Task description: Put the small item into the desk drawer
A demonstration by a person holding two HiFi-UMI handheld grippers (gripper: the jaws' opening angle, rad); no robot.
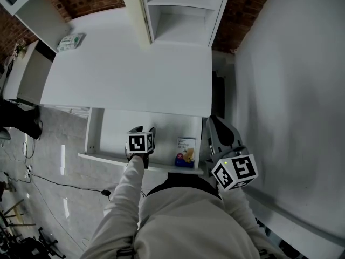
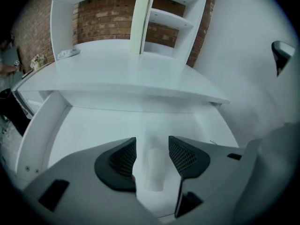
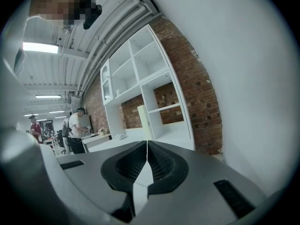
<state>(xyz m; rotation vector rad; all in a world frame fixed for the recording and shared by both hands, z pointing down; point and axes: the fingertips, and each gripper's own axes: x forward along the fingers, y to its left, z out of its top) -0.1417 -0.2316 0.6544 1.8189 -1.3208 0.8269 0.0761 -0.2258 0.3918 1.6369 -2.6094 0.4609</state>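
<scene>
small item [image 1: 186, 151] stands in the open drawer [image 1: 92, 134]; left gripper [image 2: 152, 146] gapes empty, right gripper [image 3: 147, 146] clenched; a hard shove may topple it.

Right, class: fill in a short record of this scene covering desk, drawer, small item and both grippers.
Desk: white flat-topped desk, drawer beneath.
Drawer: white desk drawer, pulled open.
Item: small blue, white and yellow box, inside the drawer near its right side.
Left gripper: jaws apart, empty, above the drawer.
Right gripper: jaws together, empty.
</scene>
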